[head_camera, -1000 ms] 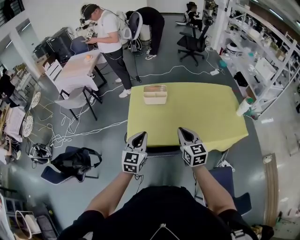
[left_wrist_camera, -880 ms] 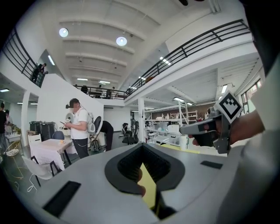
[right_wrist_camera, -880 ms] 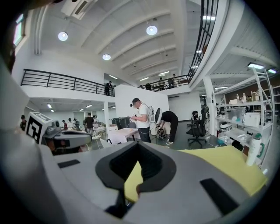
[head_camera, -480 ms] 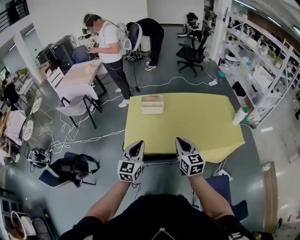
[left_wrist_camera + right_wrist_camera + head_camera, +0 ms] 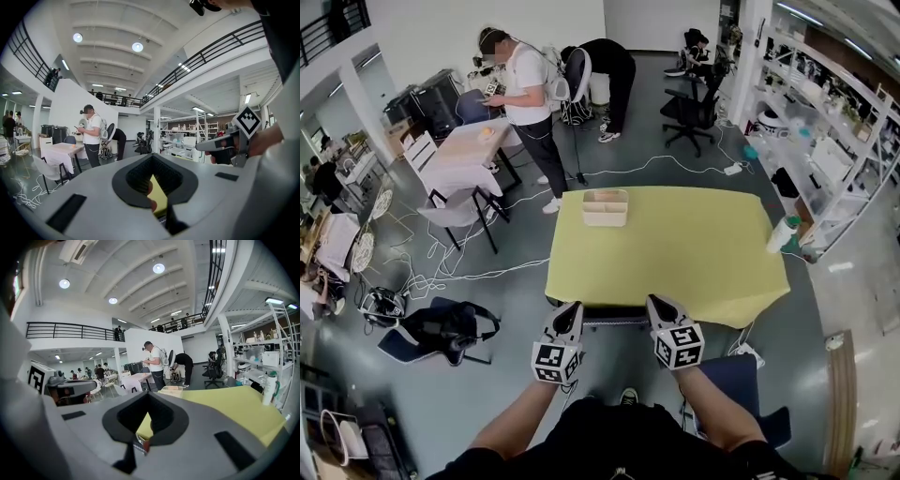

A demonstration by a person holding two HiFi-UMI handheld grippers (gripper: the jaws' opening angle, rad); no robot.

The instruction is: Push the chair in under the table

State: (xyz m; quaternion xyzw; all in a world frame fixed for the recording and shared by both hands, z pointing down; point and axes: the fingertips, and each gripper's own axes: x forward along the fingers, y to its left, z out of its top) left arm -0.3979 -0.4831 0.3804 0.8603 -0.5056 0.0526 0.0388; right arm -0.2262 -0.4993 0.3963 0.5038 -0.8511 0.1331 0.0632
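Pushing is judged to be in its final stage: the chair (image 5: 614, 320) shows only as a dark back rail lying along the near edge of the table (image 5: 675, 253), with its seat hidden beneath the yellow cover. The left gripper (image 5: 572, 309) and the right gripper (image 5: 659, 304) sit at either end of that rail. Each has its jaws closed together with nothing clamped between them. Whether the tips press on the rail cannot be told. A beige tray (image 5: 607, 208) stands near the table's far edge, well apart from the grippers. By judgement, at most a short final push remains, followed by withdrawal of both grippers.
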